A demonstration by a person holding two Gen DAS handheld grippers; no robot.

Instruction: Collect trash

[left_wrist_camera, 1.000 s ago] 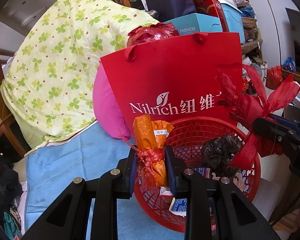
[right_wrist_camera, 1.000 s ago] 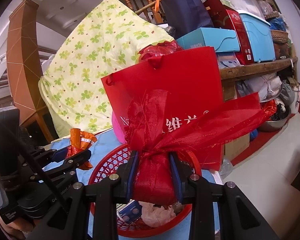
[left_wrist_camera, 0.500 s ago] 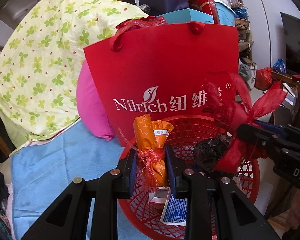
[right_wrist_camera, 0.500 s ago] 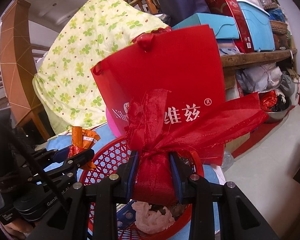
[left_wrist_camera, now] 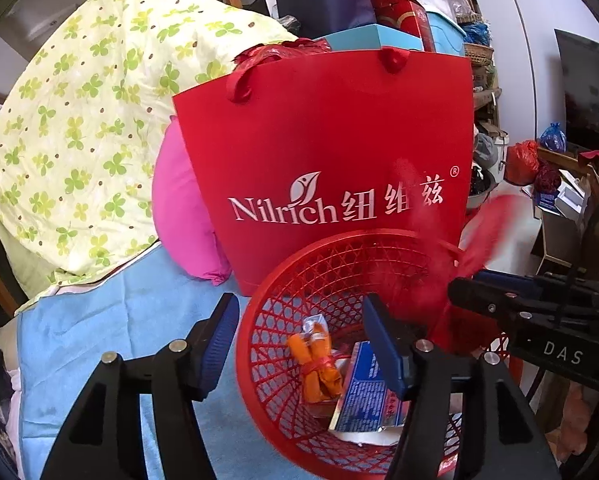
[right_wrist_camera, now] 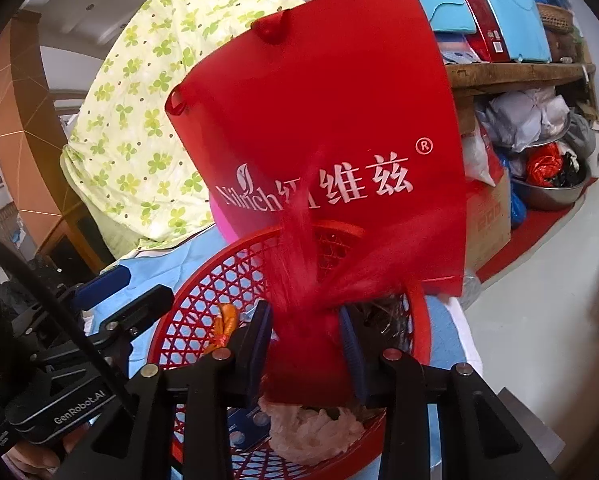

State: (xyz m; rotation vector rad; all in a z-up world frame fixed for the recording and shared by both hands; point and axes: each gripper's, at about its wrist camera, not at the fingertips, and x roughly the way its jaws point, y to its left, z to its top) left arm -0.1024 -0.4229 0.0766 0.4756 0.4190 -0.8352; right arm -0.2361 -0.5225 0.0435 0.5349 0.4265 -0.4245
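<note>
left hand-held gripper [left_wrist_camera: 299, 344] wide over basket [left_wrist_camera: 259, 312]; orange packet [left_wrist_camera: 319, 368] inside

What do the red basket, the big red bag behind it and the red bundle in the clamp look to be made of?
Red basket: moulded plastic, judging by its glossy open lattice.
Red bag: stiff matte card or coated paper; flat faces, printed white lettering, ribbon handles.
Red bundle: sheer gauzy fabric or mesh, probably; see-through at its blurred, gathered top.

You had that red Nilrich gift bag [left_wrist_camera: 323, 152] standing upright; a pink cushion [left_wrist_camera: 183, 216] leaned just left of it, clover-print quilt [left_wrist_camera: 83, 120] heaped farther left, blue towel [left_wrist_camera: 99, 328] spread below.
</note>
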